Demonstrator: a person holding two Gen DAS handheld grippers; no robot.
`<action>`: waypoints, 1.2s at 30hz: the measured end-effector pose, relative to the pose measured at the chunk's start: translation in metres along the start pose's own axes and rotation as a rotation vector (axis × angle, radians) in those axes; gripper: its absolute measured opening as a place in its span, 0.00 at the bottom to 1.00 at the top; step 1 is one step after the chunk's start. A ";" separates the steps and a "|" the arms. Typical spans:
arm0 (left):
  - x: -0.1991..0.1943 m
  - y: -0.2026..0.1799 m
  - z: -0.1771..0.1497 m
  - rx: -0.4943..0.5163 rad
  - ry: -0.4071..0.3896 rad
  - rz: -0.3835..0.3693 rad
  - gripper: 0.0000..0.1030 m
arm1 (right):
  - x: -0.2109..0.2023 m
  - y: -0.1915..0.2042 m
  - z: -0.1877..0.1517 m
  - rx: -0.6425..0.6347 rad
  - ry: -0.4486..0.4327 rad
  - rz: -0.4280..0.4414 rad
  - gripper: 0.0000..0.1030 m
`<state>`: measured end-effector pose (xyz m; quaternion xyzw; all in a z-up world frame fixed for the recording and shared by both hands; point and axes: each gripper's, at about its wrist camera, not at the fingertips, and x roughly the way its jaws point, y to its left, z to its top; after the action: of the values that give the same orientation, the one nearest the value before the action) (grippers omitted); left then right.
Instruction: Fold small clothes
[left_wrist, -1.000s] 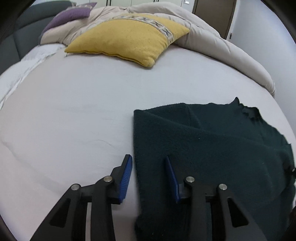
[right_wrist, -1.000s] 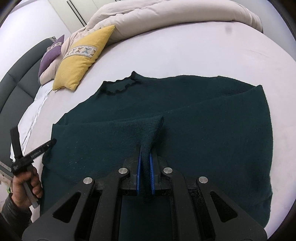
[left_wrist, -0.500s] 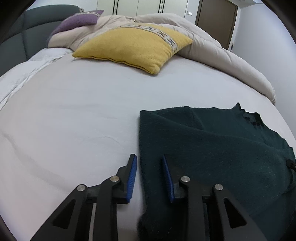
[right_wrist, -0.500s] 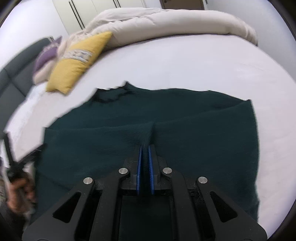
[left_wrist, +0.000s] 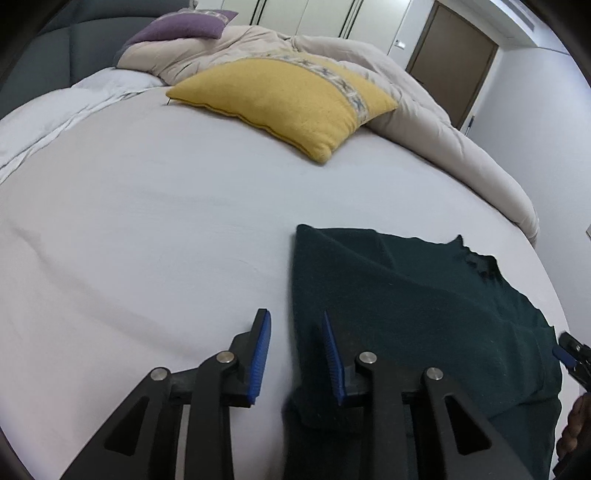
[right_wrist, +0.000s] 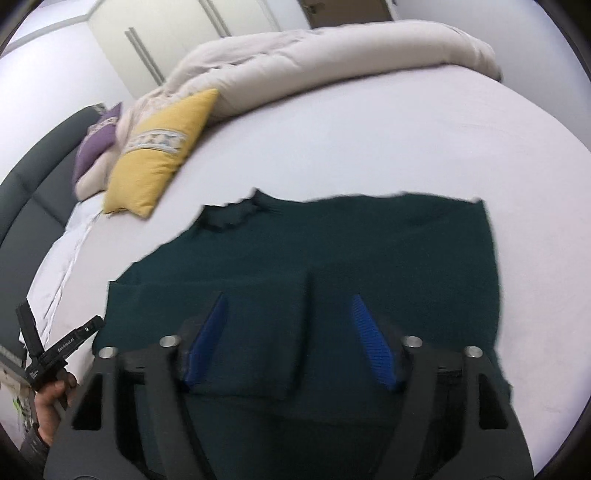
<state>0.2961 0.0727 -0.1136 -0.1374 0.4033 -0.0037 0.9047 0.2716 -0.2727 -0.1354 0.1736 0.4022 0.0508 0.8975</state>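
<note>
A dark green knit sweater (right_wrist: 369, 258) lies flat on the white bed, neck hole toward the pillows, with a sleeve folded across its lower part (right_wrist: 258, 321). My right gripper (right_wrist: 288, 332) is open and empty, just above the folded sleeve. My left gripper (left_wrist: 295, 350) is open and straddles the sweater's left edge (left_wrist: 406, 314), one finger over the sheet, one over the cloth. It grips nothing. The right gripper's tip shows at the far right of the left wrist view (left_wrist: 572, 350).
A yellow cushion (left_wrist: 288, 99), a purple cushion (left_wrist: 181, 26) and a rolled beige duvet (right_wrist: 332, 62) lie at the bed's far side. A dark headboard (right_wrist: 29, 199) stands on the left. White sheet (left_wrist: 129, 240) surrounds the sweater.
My right gripper has opened and let go of the sleeve, which now lies folded on the sweater. My left gripper has narrowed a little and tilted up at the sweater's edge.
</note>
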 end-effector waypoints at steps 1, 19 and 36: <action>0.003 -0.007 -0.002 0.037 0.008 0.011 0.30 | 0.007 0.007 -0.001 -0.034 0.013 -0.014 0.64; 0.028 -0.023 -0.013 0.195 0.033 0.130 0.32 | 0.022 -0.035 -0.023 0.141 0.069 0.039 0.14; -0.154 0.055 -0.162 -0.065 0.240 -0.212 0.65 | -0.239 -0.103 -0.206 0.262 -0.050 -0.015 0.59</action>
<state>0.0684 0.1038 -0.1186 -0.2070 0.4917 -0.1026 0.8395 -0.0464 -0.3680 -0.1302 0.2873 0.3840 -0.0133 0.8774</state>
